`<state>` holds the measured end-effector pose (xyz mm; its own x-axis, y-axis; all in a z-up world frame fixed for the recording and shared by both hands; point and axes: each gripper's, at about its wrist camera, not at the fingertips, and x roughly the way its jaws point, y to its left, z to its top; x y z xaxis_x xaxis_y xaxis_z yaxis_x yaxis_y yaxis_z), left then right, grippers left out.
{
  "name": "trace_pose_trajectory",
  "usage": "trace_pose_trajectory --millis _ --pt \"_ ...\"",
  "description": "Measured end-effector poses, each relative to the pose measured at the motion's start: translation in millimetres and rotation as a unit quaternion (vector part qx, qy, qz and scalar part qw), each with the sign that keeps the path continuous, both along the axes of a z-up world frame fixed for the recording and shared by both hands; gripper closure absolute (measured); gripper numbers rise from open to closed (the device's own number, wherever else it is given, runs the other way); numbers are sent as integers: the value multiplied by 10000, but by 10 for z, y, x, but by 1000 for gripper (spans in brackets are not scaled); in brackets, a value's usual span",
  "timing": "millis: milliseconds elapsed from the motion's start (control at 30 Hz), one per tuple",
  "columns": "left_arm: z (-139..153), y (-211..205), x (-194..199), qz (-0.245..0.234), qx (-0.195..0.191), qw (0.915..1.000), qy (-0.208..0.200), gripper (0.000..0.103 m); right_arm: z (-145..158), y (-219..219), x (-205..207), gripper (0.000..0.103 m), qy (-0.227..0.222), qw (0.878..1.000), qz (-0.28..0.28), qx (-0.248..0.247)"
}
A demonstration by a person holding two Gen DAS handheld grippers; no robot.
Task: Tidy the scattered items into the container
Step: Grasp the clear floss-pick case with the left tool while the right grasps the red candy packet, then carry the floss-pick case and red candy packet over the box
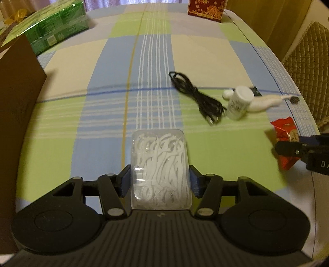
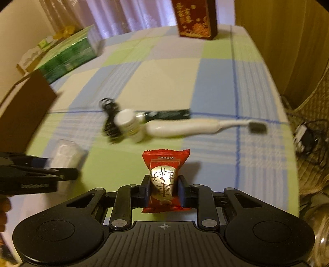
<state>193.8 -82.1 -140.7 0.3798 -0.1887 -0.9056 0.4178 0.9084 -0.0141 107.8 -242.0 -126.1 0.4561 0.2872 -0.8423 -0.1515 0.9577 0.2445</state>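
Observation:
My left gripper (image 1: 160,178) is shut on a clear plastic box of white floss picks (image 1: 160,164), held above the checked tablecloth. My right gripper (image 2: 163,188) is shut on a red snack packet (image 2: 165,178); the same red packet (image 1: 284,135) shows at the right edge of the left wrist view. On the cloth lie a coiled black cable (image 1: 197,96), a white pill bottle (image 1: 239,102) on its side and a white electric toothbrush (image 2: 185,126) with a dark green tube (image 2: 168,115) behind it. A brown cardboard box (image 1: 18,115) stands at the left.
A green wrapped pack (image 1: 55,28) lies at the back left and a red gift box (image 1: 205,9) stands at the far edge. A quilted chair (image 1: 308,67) sits beyond the table's right edge. The cloth's middle (image 1: 152,61) holds nothing.

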Motion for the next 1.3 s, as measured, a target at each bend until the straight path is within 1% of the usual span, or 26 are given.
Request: trace_pose_trajectory --millis 167,267,433,567,667,867,1067,1200,1300 --pt "266 286 -193 96 -196 9998 -16 51 223 331 -141 74 64 9987 400 311" --pt "494 488 -319 162 -309 9993 -138 51 397 562 -233 74 -5 9964 723 436" --pt "866 841 -542 327 -528 9973 -391 51 683 1001 -403 74 -177 9895 1312 581" --pt "1105 1124 -727 472 -627 9954 -550 51 819 1354 -521 74 -283 9835 1668 645" --pt "1241 1344 -839 602 -631 9940 -661 51 897 1620 -602 74 -329 9791 1901 649" --pt "1455 1865 -974 949 -599 9898 -880 51 1005 2176 -682 74 -468 9681 2344 757" --pt "1584 2406 -962 1286 -493 9851 -1033 51 1088 2746 -695 74 -587 9566 2699 930" --pt "1638 2742 -886 1371 -441 9831 -1130 51 1127 3078 -635 74 -654 9538 2751 1014" --pt "1646 2956 -782 1386 -446 9824 -1169 51 1149 3303 -530 74 -725 9562 2636 1046"
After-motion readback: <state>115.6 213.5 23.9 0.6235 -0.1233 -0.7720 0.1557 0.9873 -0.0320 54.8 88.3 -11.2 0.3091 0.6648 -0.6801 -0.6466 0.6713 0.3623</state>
